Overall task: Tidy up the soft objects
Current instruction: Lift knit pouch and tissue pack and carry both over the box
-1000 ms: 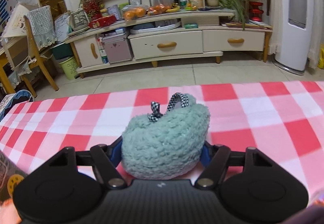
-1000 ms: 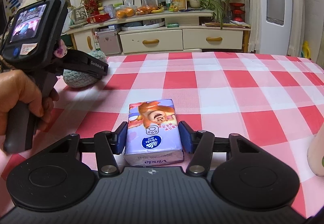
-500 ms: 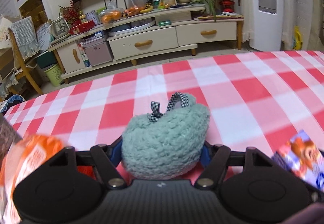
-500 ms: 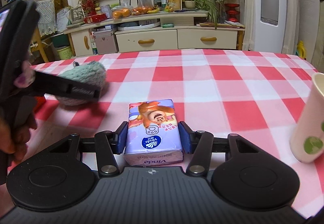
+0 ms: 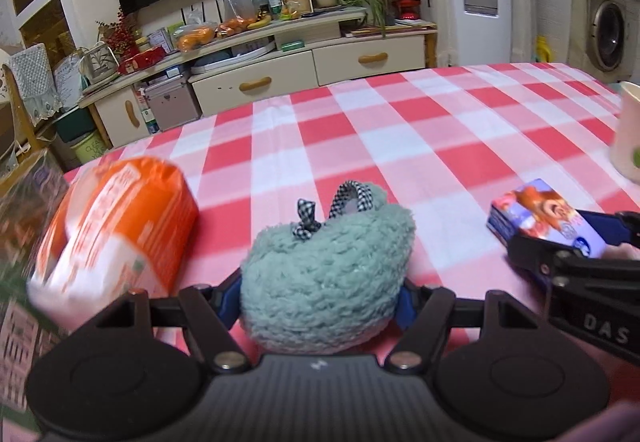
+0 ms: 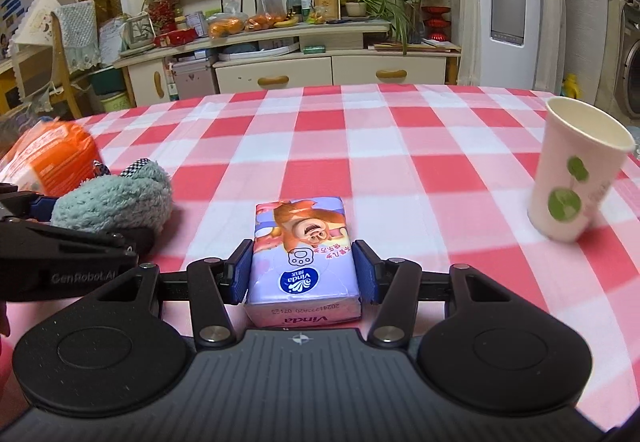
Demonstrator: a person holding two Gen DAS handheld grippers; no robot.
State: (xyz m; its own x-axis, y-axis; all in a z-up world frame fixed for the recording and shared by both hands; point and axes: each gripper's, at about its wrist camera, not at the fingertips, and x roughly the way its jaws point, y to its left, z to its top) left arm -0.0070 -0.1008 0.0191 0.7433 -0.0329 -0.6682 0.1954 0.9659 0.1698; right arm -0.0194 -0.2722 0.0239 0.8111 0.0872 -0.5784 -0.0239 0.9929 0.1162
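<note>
Warm, even indoor light; fisheye bend at every edge.
Left wrist view is motion-smeared: the orange pack (image 5: 116, 226) left of the left gripper (image 5: 322, 292) is blurred, the paper cup (image 5: 628, 134) far right soft. Right wrist view is sharper, with faint shadows on the table (image 6: 360, 146) ahead of the right gripper (image 6: 304, 270).

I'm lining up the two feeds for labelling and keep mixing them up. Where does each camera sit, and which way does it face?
Left wrist: rides the left gripper, looking along its fingers at the teal plush pouch it clamps; right gripper shows at right.
Right wrist: rides the right gripper, clamped on the tissue pack; left gripper at left.
Shared: pouch, tissue pack, orange package, paper cup, checked tablecloth, TV cabinet.
</note>
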